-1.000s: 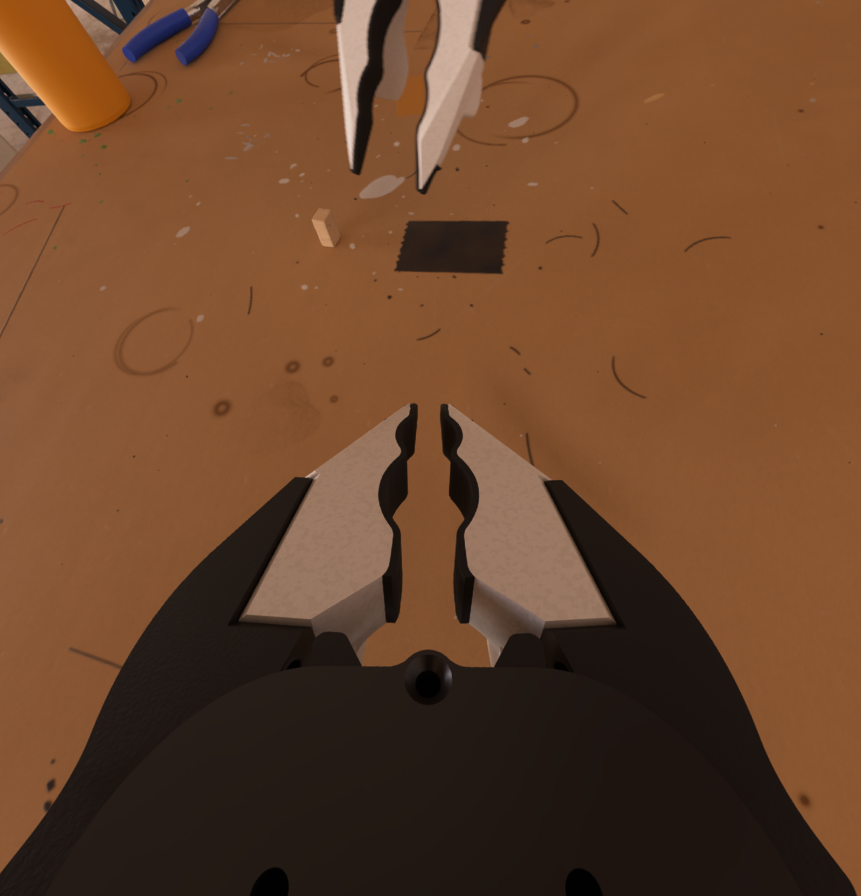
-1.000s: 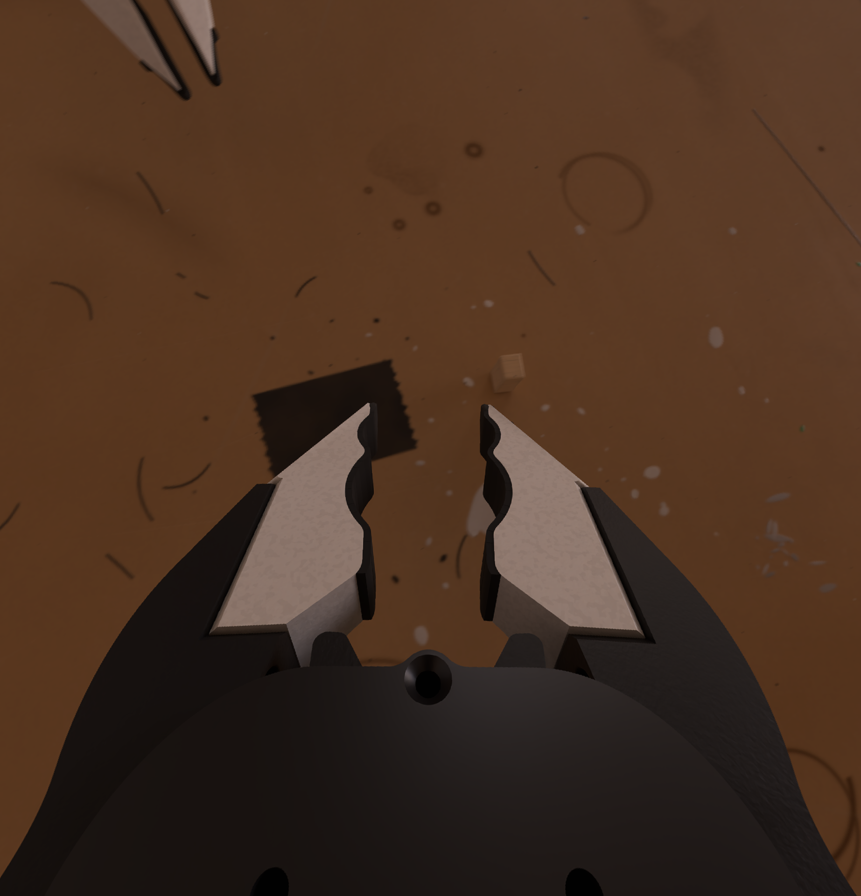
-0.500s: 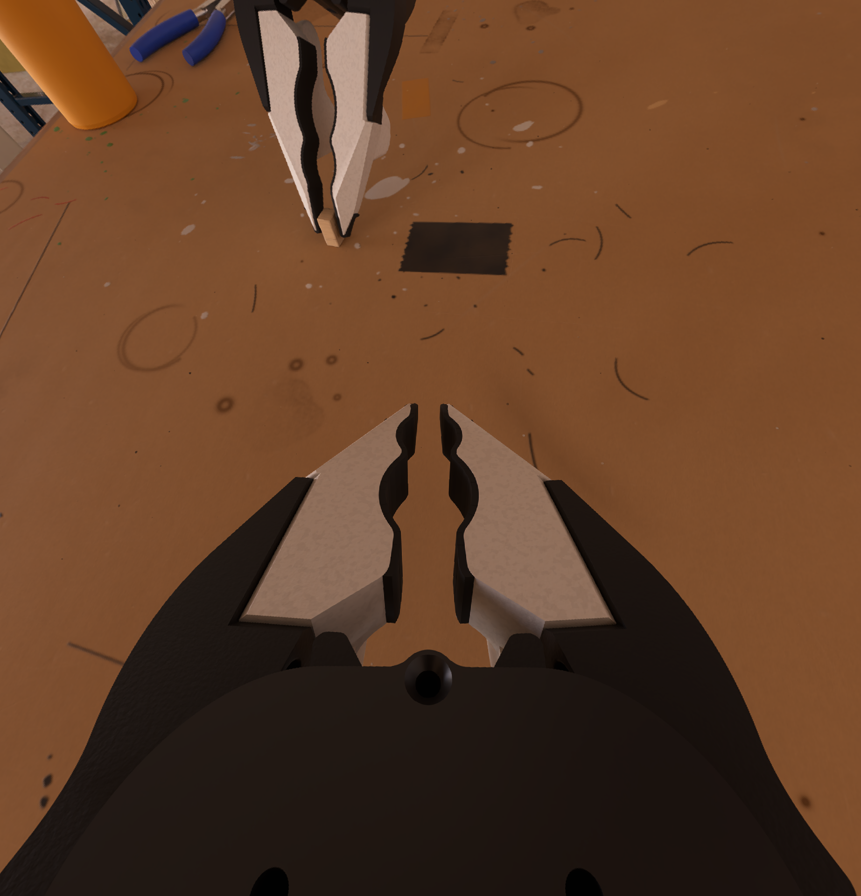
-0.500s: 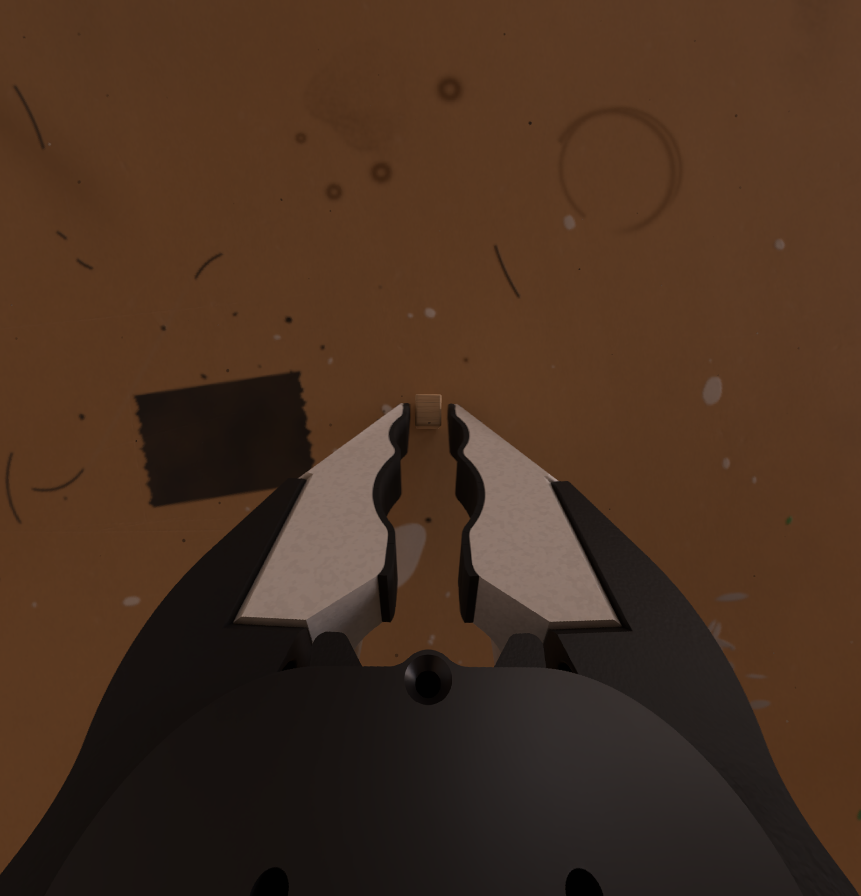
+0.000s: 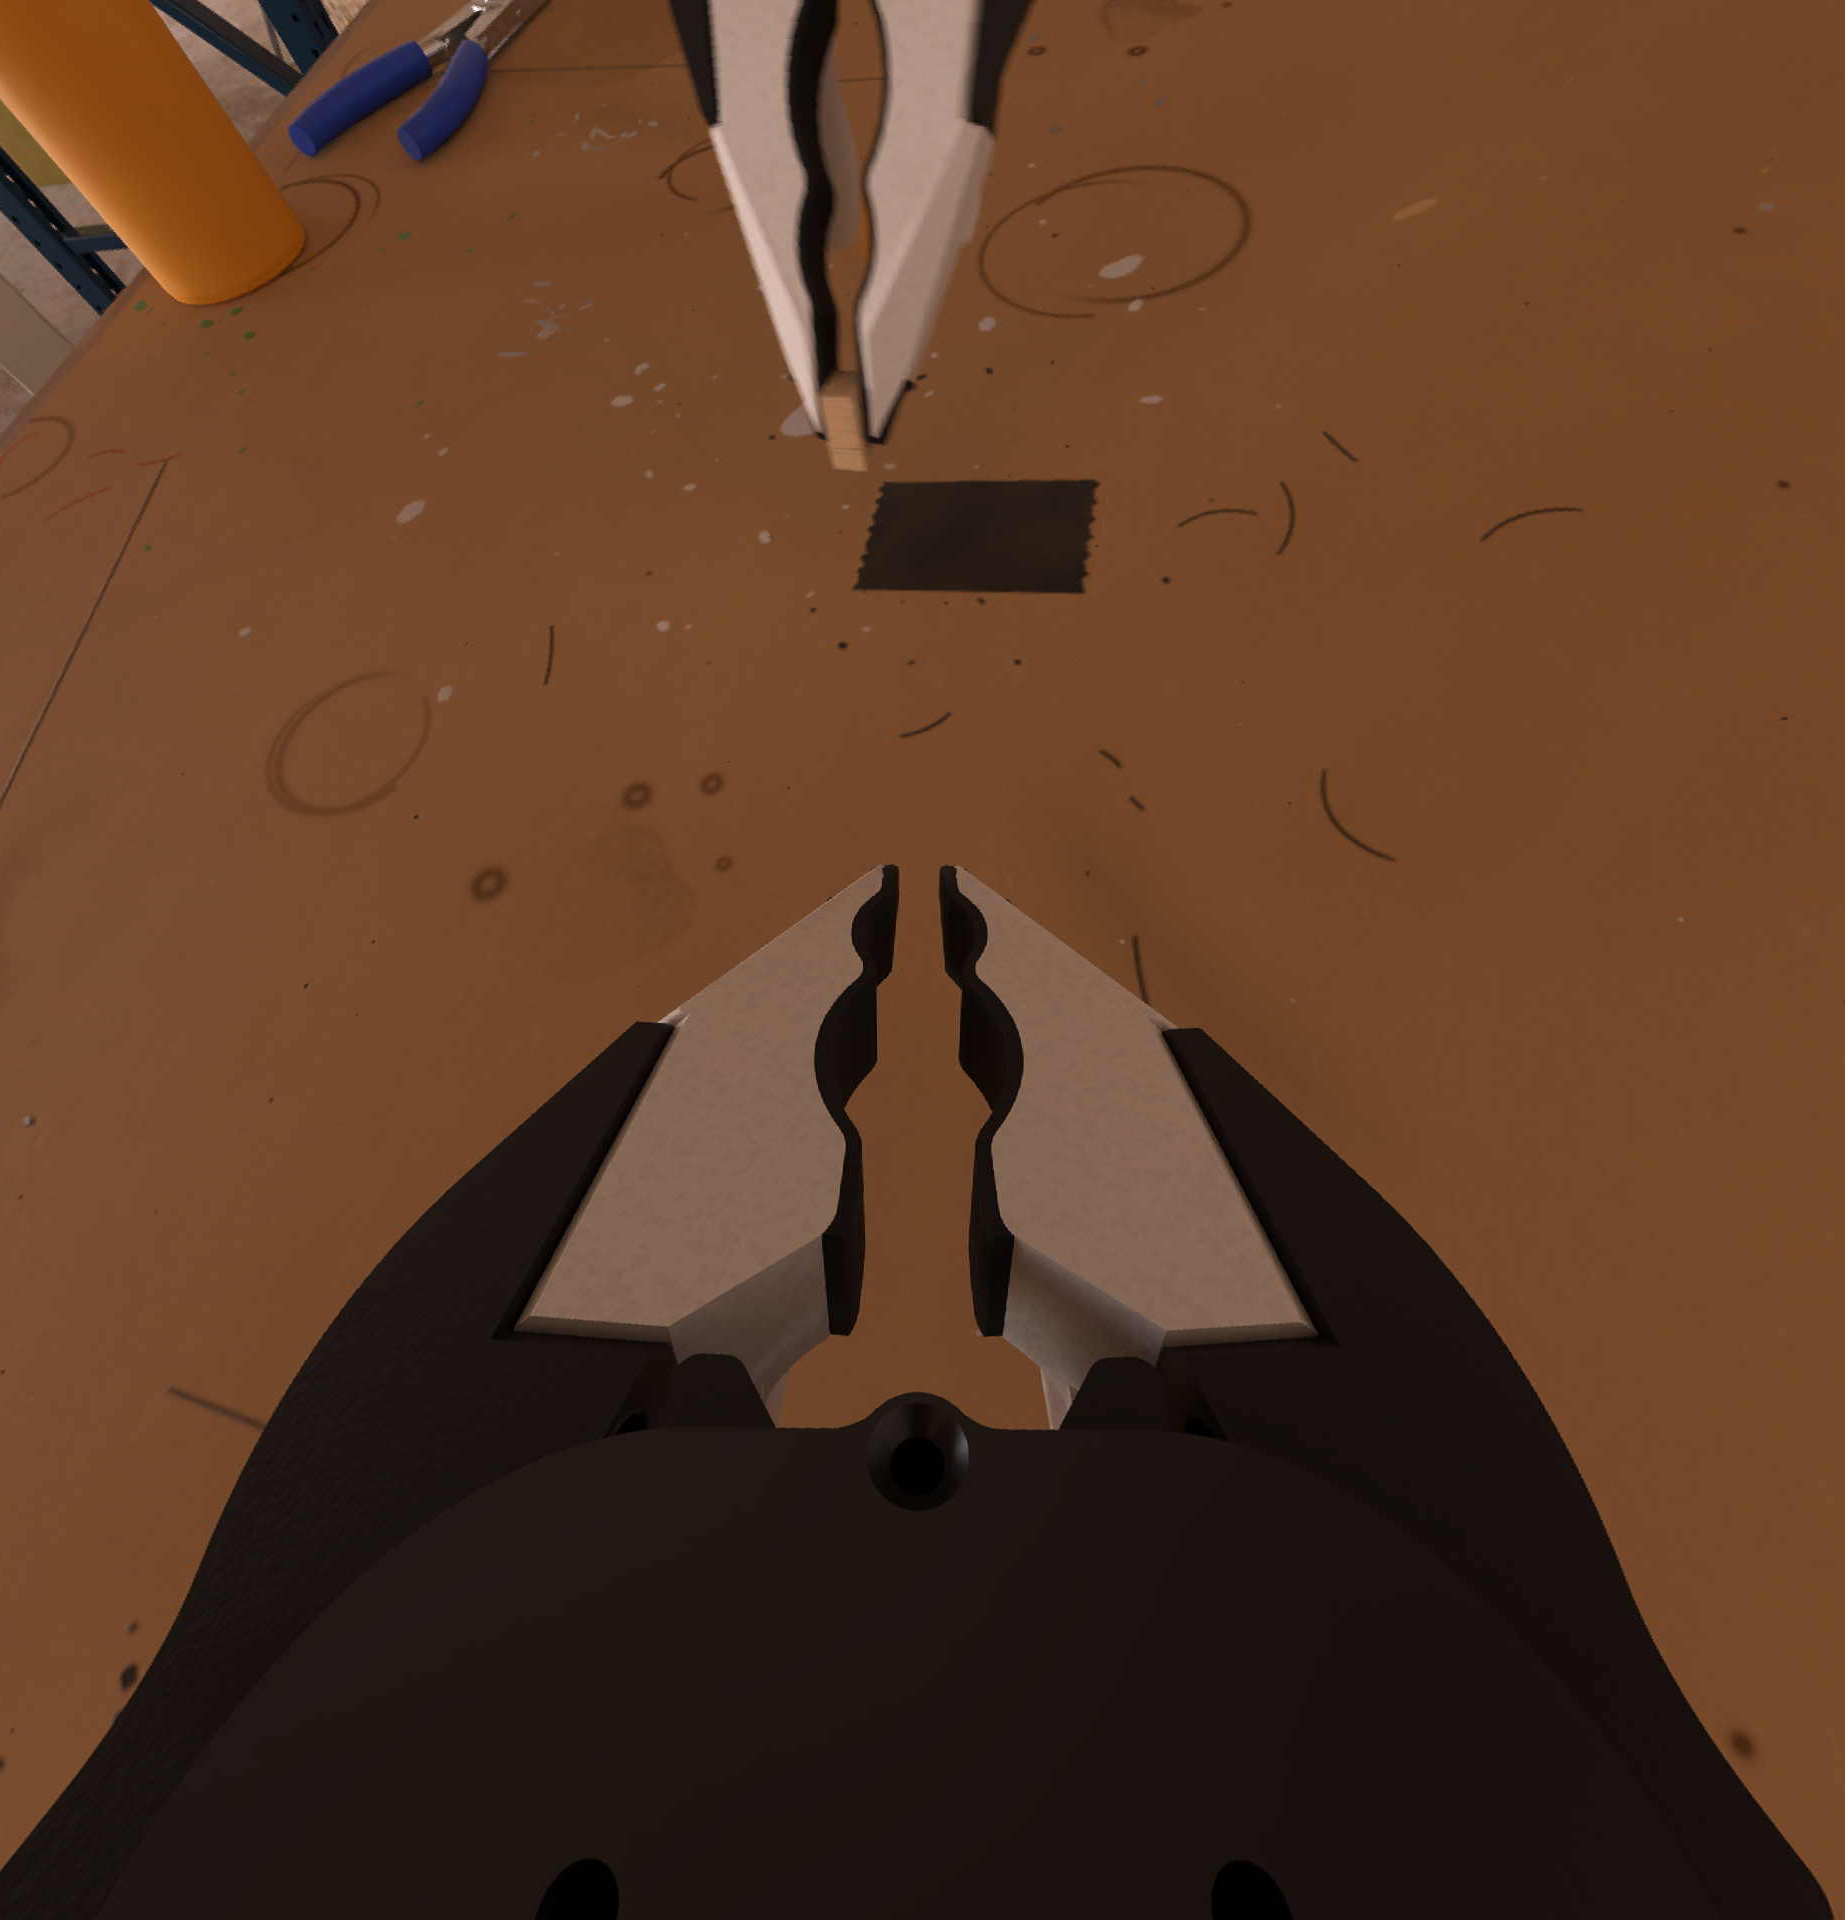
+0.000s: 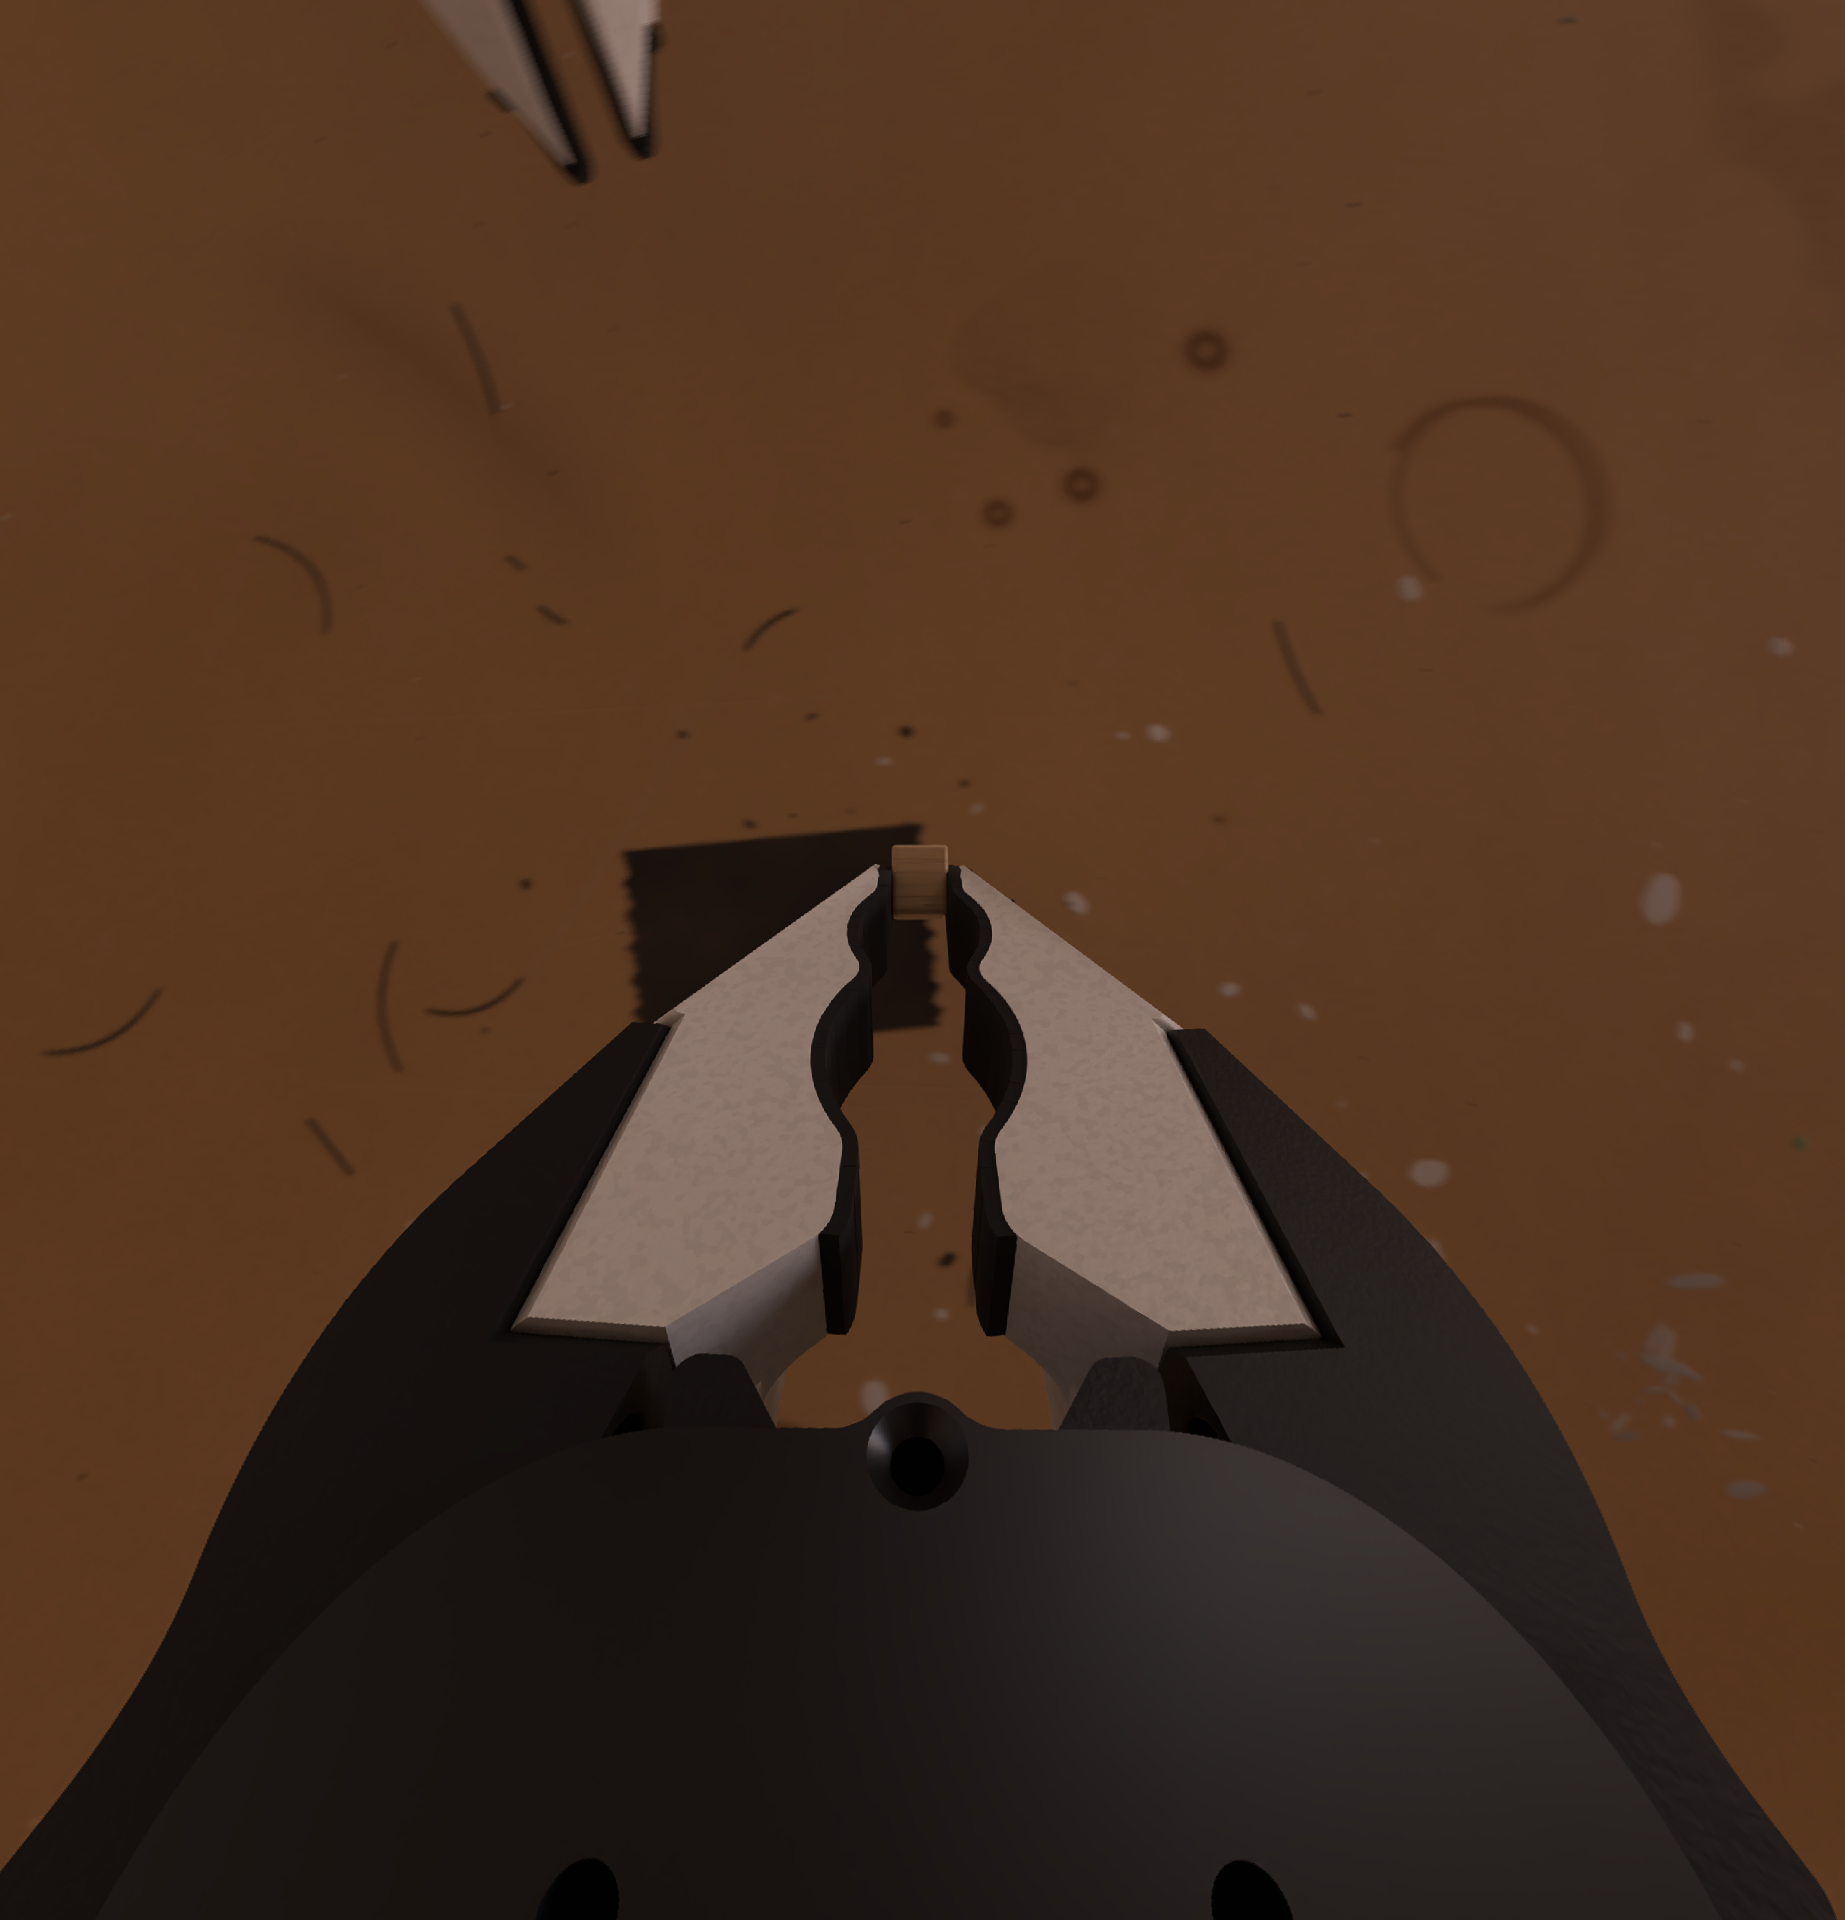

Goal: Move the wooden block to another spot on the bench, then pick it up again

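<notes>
Left tongs (image 5: 918,871): nearest in the left wrist view, above bare tabletop (image 5: 1520,1039), well short of the black patch (image 5: 978,536); tips nearly together with a thin gap, nothing between them.
Black patch: flat dark rectangle on the tabletop, ragged side edges; the landmark for what follows.
Wooden block (image 5: 846,436): just beyond the patch's far left corner, pinched between two finger tips, its lower end sticking out below them.
Right tongs (image 6: 919,881): closed onto the wooden block (image 6: 918,881), pointing steeply down; block-to-tabletop contact cannot be told.
Orange cylinder (image 5: 128,145): far left beyond the patch, at the tabletop edge.
Blue-handled pliers (image 5: 398,88): beyond the patch, just right of the cylinder.
</notes>
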Tool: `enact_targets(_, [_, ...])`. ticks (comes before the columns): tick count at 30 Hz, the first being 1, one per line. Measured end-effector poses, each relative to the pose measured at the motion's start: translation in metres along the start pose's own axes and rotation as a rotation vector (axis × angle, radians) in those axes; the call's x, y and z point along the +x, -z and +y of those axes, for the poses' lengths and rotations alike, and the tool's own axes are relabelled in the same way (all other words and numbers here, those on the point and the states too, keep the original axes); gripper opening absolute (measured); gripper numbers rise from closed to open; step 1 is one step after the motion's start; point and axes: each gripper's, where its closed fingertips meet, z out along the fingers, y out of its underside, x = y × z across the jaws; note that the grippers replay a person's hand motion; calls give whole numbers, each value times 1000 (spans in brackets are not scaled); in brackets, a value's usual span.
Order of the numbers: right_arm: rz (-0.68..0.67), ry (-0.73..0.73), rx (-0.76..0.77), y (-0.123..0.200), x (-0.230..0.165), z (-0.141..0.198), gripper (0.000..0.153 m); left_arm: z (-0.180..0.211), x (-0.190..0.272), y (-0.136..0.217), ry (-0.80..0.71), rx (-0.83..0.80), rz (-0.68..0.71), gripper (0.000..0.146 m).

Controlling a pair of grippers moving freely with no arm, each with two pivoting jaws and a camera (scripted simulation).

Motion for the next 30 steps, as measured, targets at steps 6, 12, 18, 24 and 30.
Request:
enact_targets(6, [-6,48,-97,-11,-29,14,9,1,0,-1,-5,-9,-9,7])
enact_targets(12, [14,9,-97,-19,-25,21,9,2,-1,-2,-6,-19,-13,8])
enact_targets(18, [16,-3,-63,-18,-23,15,36,4,-1,-3,-4,-25,-12,8])
enact_targets(24, [5,-25,-33,-13,-22,21,42,4,0,-4,-12,-32,-8,8])
enact_targets(30, [8,-28,-50,-18,-20,22,28,4,1,-5,-12,-29,-9,8])
